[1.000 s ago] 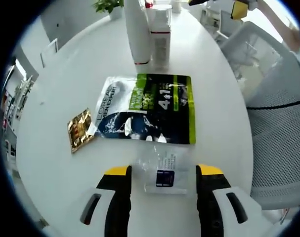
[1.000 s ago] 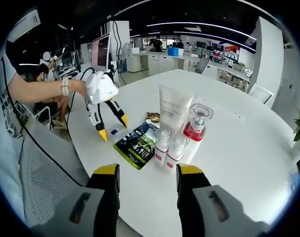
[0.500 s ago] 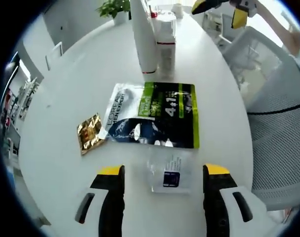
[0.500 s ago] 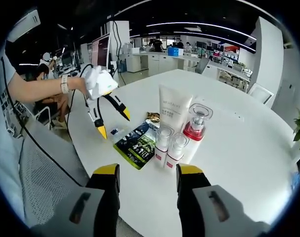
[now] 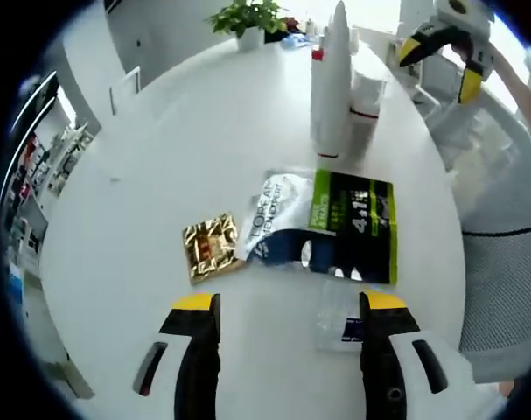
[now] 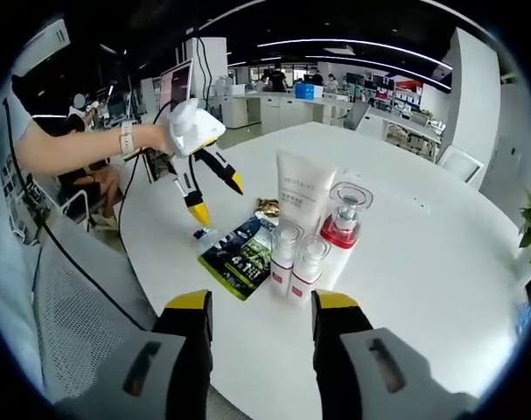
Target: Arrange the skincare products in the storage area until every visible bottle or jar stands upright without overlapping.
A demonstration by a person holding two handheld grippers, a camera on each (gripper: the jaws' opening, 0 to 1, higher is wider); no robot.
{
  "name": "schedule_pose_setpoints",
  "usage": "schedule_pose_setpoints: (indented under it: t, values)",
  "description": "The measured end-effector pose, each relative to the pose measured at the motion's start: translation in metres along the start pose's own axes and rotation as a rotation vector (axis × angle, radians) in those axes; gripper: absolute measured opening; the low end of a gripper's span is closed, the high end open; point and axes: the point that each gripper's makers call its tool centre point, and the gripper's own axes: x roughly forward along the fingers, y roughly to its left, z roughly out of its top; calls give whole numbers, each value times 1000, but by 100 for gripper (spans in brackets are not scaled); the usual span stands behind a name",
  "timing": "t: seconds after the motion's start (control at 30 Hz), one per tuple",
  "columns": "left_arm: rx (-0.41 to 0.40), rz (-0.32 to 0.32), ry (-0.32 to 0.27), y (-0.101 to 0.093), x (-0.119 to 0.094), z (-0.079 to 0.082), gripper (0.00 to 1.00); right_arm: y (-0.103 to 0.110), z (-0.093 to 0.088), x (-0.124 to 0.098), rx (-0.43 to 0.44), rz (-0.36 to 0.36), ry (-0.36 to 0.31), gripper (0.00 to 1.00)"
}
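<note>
Both grippers are wide open and hold nothing. The left gripper [image 5: 285, 306] hangs over flat packets: a gold sachet [image 5: 211, 247] at 11 o'clock, a green packet [image 5: 331, 226] at 1 o'clock. They look thin, floppy and slippery; pinch an edge. The white tube [image 6: 302, 188] and 3 bottles stand up at 12 o'clock from the right gripper [image 6: 262, 303].

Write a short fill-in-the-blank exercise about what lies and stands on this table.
1. The gold packet lies ____ on the table.
2. The white tube stands ____.
3. The clear sachet lies beside the left gripper's ____ finger.
4. Both grippers' fingers are ____.

Missing words: flat; upright; right; open
</note>
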Motion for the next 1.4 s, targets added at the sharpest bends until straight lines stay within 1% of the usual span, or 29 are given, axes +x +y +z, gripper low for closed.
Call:
schedule_pose_setpoints:
  t: [0.17, 0.27, 0.33, 0.43, 0.57, 0.67, 0.77, 0.83, 0.93, 1.0, 1.17, 1.2, 1.3, 1.4]
  values:
    - [-80, 24, -20, 16, 5, 10, 61, -4, -3, 1, 12, -4, 8, 46]
    - [-105, 45, -9, 27, 9, 11, 60, -5, -5, 1, 19, -7, 12, 45]
    - [-123, 43, -1, 32, 12, 12, 60, -6, -7, 2, 23, -6, 15, 45]
    - [-134, 45, 5, 36, 15, 14, 60, -8, -9, 2, 30, -8, 19, 45]
    - [-169, 39, 2, 41, 21, 19, 60, -11, -12, 3, 38, -12, 23, 45]
    - [-177, 50, 12, 46, 25, 20, 60, -12, -13, 2, 41, -15, 25, 44]
    - [-211, 51, 16, 50, 30, 23, 60, -14, -15, 2, 45, -19, 26, 44]
    - [-214, 59, 18, 52, 32, 24, 59, -16, -16, 2, 46, -23, 31, 44]
    - [-252, 67, 19, 57, 37, 26, 57, -17, -18, 2, 49, -25, 34, 44]
    - [-274, 72, 15, 60, 40, 28, 57, -17, -19, 2, 52, -27, 33, 44]
    - [-352, 86, 26, 71, 50, 28, 56, -17, -22, 3, 63, -27, 36, 44]
    - [-365, 99, 27, 74, 51, 28, 55, -18, -22, 3, 65, -28, 35, 44]
    - [-395, 109, 31, 80, 55, 28, 55, -19, -23, 2, 71, -32, 33, 43]
    - [-406, 111, 40, 81, 59, 29, 56, -20, -25, 2, 75, -32, 36, 43]
